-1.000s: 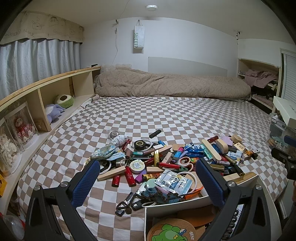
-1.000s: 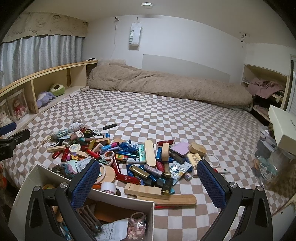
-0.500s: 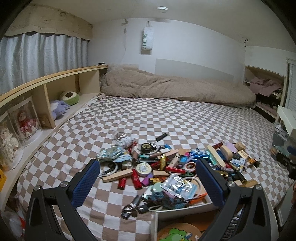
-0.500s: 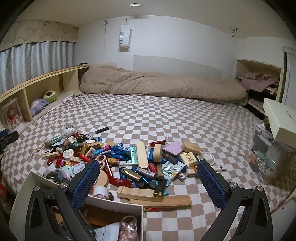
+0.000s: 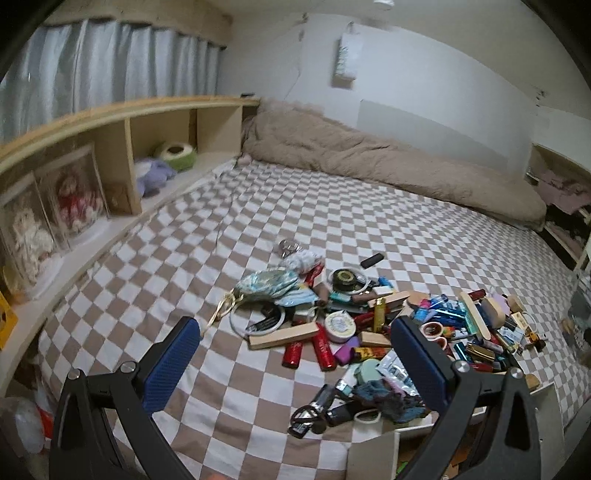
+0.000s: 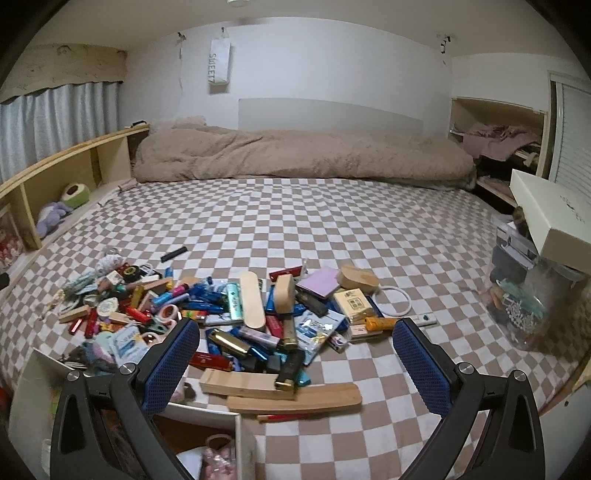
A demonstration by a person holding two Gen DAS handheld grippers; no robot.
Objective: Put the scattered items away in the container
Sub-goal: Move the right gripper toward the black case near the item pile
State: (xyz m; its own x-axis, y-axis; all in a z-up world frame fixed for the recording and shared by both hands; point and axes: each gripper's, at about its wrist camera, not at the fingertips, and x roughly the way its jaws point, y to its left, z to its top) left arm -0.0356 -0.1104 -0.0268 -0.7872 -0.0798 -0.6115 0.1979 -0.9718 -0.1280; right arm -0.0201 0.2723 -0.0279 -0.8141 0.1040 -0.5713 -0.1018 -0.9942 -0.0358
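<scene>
The room is evenly lit from above: a ceiling lamp (image 6: 238, 2) sits at the very top of my right view, and its light falls soft and slightly dim, with a cool cast on the white wall (image 6: 332, 70). Shadows are faint; only thin dark edges lie under the pile of scattered items (image 6: 236, 310) on the checked bed sheet (image 6: 332, 229). No glare shows on it. My left view is smeared by motion blur, most plainly on the curtain (image 5: 110, 62) and the shelf (image 5: 122, 114). My right view is sharp. Both bend strongly at the edges, with black corners, and straight lines curve.
</scene>
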